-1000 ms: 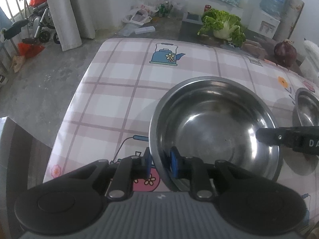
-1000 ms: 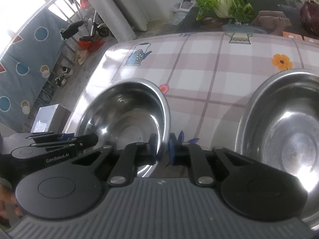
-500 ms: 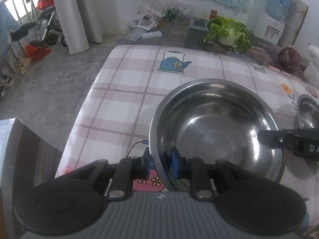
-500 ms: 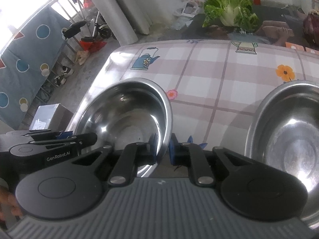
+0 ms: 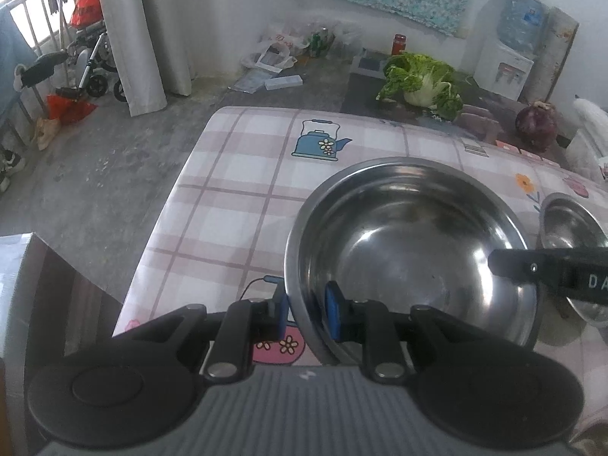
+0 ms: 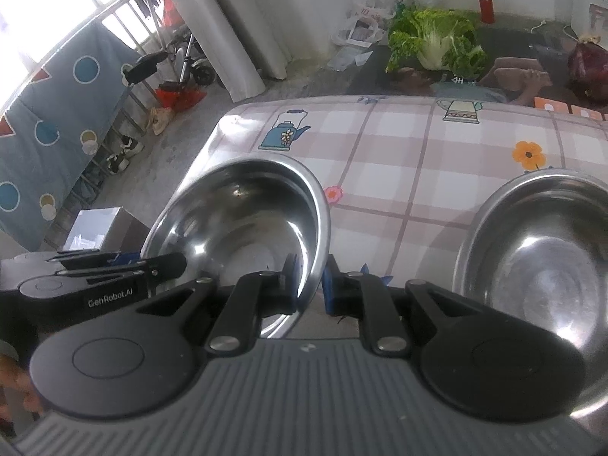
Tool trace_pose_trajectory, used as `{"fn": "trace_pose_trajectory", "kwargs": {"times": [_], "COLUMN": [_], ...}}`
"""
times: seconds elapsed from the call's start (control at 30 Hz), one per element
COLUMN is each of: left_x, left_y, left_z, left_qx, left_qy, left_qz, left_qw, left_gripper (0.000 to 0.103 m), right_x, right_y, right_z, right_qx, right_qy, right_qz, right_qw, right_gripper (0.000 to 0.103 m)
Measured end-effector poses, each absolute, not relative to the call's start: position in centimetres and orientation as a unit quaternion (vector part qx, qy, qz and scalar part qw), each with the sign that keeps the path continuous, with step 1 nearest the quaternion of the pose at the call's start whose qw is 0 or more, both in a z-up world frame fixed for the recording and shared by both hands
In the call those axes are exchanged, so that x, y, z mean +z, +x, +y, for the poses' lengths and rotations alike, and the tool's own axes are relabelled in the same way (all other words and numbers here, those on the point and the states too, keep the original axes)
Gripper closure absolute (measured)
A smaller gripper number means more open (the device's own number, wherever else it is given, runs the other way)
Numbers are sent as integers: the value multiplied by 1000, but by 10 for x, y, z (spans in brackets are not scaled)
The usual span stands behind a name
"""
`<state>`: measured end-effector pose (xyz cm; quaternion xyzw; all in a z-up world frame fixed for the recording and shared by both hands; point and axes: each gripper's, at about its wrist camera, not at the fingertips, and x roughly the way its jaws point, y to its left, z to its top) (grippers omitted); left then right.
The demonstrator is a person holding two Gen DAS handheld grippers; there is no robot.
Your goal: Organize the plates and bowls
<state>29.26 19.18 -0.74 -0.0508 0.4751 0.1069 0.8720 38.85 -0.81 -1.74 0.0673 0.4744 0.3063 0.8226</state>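
Large round stainless-steel bowl [image 5: 410, 250]: centre-right of the left wrist view, near rim pinched in the left claw [image 5: 306, 304], one blue pad inside the wall, one outside. Right claw [image 6: 308, 280] clamped on the opposite rim of that bowl, low centre of the right wrist view; its black body enters the left view from the right edge. Bowl appears to sit a little above the pink-checked, teapot-printed bench [image 5: 243, 197]; contact cannot be confirmed.

Second round steel bowl [image 6: 539, 262] rests on the bench at lower right of the right view.

Judgement: a two-handed carry, probably to nest or regroup the bowls. To do it well: keep both grips level so the thin rim does not slip from the pads, raise evenly, clear the second bowl's rim before lowering, release only once seated.
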Motion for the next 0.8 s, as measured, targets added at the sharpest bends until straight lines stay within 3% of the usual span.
{"fn": "trace_pose_trajectory", "kwargs": {"times": [0.43,0.8], "left_x": [28,37], "left_y": [282,302], "left_z": [156,80], "left_qx": [92,35], "left_qy": [-33,-12], "left_qz": [458,457], "left_qw": [883,889], "left_gripper": [82,81], "right_x": [18,31], "right_y": [373,366], "right_z": [-47,-133], "right_qx": [298,252], "right_qy": [95,123], "right_qz": [453,442], "right_qw": [835,852], "right_gripper": [91,89]}}
